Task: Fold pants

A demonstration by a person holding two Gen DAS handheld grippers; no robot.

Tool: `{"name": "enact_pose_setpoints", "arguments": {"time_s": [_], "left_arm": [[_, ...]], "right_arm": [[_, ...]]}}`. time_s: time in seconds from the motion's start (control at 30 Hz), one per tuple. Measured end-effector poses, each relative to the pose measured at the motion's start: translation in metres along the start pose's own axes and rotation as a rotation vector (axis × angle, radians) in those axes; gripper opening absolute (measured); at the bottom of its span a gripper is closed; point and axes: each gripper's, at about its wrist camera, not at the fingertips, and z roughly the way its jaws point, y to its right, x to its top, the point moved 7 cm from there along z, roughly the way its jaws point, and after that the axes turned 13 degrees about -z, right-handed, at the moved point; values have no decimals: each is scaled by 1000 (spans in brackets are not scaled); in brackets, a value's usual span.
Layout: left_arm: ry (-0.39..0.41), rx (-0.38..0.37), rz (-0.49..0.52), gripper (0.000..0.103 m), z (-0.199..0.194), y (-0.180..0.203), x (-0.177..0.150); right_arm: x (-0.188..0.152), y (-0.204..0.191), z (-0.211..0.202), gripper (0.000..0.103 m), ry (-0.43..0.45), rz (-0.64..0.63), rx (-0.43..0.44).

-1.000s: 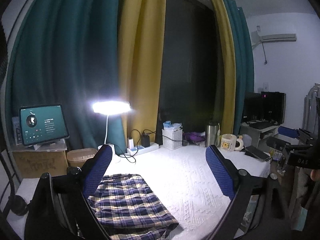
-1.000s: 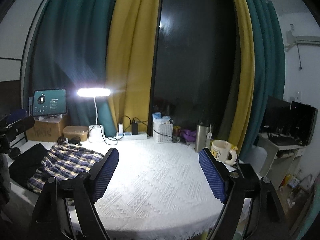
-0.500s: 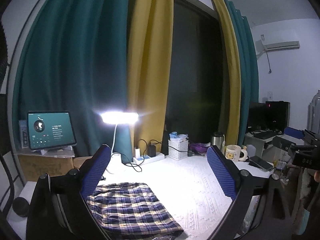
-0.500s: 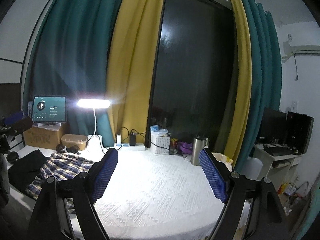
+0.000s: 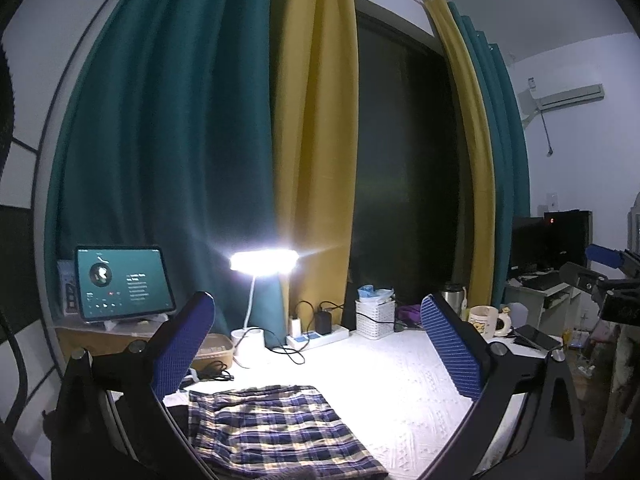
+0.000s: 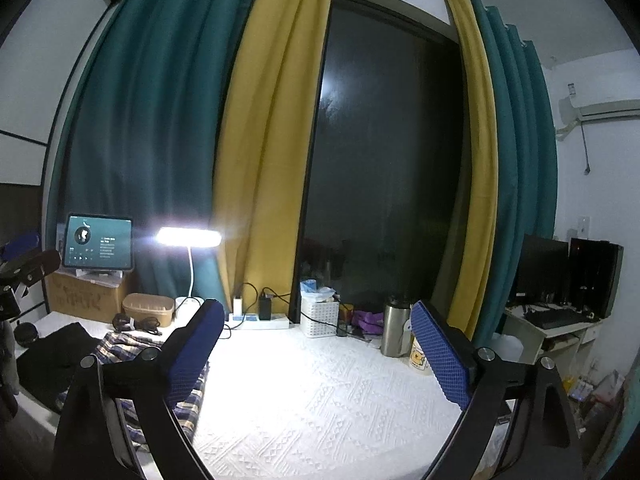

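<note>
Folded blue-and-yellow plaid pants (image 5: 276, 432) lie flat on the white textured tablecloth (image 5: 400, 392), low in the left wrist view. My left gripper (image 5: 316, 320) points level above them, its jaws opening wide with nothing between them. In the right wrist view the same pants (image 6: 132, 348) lie at the left, partly hidden behind the left finger. My right gripper (image 6: 316, 324) hovers over bare cloth (image 6: 320, 400), its jaws also opening and empty. The right gripper (image 5: 604, 264) shows at the far right of the left wrist view.
Along the back stand a lit desk lamp (image 5: 264, 262), a tablet (image 5: 122, 280) on a cardboard box, a power strip (image 5: 316, 336), a white basket (image 5: 374, 318), a steel flask (image 6: 394, 330) and a mug (image 5: 484, 320). A dark garment (image 6: 56, 356) lies left of the pants. Curtains hang behind.
Both grippers have risen and tipped upward, so the table and pants sit lower in each view. Both pairs of jaws stand slightly wider apart than before.
</note>
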Motion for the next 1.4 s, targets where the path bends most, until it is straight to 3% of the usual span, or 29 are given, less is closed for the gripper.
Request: {"name": "enact_pose_setpoints", "arguments": {"time_s": [0.63,1.4], "left_arm": [[74,20,-59,102,-15,-24,20],[39,37,-75,102,-11,-37,16]], "right_arm": [[26,-21,1,101,16,-20,-6],[26,-30,22,102,-12,-15,27]]}}
